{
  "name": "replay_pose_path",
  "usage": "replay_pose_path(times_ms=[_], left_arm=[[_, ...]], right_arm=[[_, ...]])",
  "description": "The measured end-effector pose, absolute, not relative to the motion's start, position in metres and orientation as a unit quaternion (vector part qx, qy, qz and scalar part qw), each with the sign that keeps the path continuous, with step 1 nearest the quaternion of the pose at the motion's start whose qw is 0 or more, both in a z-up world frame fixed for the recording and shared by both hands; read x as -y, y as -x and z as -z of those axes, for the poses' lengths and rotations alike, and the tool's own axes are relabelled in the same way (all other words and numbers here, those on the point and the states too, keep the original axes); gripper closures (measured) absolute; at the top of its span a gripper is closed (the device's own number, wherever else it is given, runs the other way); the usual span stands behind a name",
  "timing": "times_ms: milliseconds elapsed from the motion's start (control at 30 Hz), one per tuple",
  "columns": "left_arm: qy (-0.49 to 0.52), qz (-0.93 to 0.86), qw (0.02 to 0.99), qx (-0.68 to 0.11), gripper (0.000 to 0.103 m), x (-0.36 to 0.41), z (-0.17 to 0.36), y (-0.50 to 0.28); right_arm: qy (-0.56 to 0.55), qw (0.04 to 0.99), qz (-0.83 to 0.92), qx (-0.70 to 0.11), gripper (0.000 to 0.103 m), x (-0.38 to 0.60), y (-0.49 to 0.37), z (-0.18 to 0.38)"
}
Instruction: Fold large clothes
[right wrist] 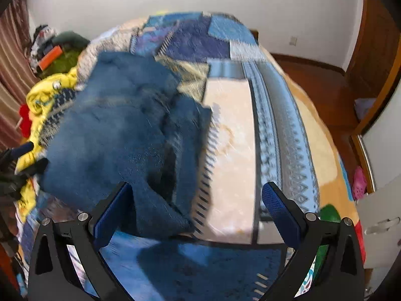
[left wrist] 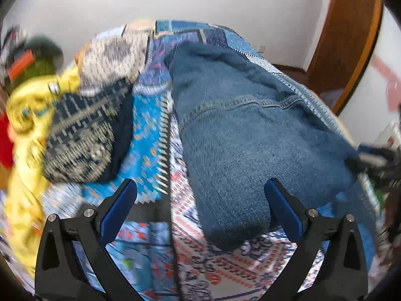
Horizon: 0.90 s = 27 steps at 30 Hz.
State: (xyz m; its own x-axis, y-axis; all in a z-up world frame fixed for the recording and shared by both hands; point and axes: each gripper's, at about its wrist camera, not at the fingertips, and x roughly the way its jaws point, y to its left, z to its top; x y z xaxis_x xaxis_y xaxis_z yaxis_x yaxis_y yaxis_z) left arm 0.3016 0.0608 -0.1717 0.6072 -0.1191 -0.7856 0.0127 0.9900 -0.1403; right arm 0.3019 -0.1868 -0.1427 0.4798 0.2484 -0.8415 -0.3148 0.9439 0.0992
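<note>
A pair of blue jeans [left wrist: 238,138] lies folded lengthwise on the patterned bedspread [left wrist: 150,130], running away from me. My left gripper [left wrist: 200,195] is open and empty, with the near end of the jeans lying between its fingers. In the right wrist view the jeans [right wrist: 120,135] lie bunched at the left. My right gripper [right wrist: 196,195] is open and empty over the near right edge of the jeans and the bedspread [right wrist: 233,150]. The other gripper shows at the edge of each view [left wrist: 376,160] [right wrist: 17,170].
A dark patterned garment [left wrist: 85,135] and a yellow garment [left wrist: 30,115] lie piled at the left of the bed. A green bag [right wrist: 67,52] stands beyond them. A wooden door [left wrist: 348,40] and wood floor [right wrist: 325,85] are to the right. A white drawer unit [right wrist: 381,220] stands near right.
</note>
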Motion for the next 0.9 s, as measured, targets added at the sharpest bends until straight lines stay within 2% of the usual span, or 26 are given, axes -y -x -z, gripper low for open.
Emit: replay_pose_path(times_ms=[133, 267, 467, 600, 900], left_arm=[[0.088, 0.040, 0.891, -0.445, 0.000, -0.061, 0.177, -0.299], [0.049, 0.034, 0.892, -0.449, 0.000, -0.055, 0.168, -0.303], [-0.026, 0.019, 0.901, -0.432, 0.000, -0.050, 0.144, -0.314], [-0.029, 0.015, 0.905, -0.425, 0.000, -0.055, 0.138, -0.332], [-0.011, 0.025, 0.886, -0.463, 0.000, -0.059, 0.170, -0.370]], right_arm=[[0.027, 0.848, -0.169, -0.501, 0.000, 0.203, -0.296, 0.157], [0.003, 0.837, -0.174, -0.519, 0.000, 0.208, -0.297, 0.150], [0.014, 0.855, -0.210, -0.473, 0.000, 0.190, -0.301, 0.110], [0.017, 0.856, -0.237, -0.459, 0.000, 0.173, -0.315, 0.098], [0.026, 0.819, -0.244, -0.519, 0.000, 0.150, -0.376, 0.145]])
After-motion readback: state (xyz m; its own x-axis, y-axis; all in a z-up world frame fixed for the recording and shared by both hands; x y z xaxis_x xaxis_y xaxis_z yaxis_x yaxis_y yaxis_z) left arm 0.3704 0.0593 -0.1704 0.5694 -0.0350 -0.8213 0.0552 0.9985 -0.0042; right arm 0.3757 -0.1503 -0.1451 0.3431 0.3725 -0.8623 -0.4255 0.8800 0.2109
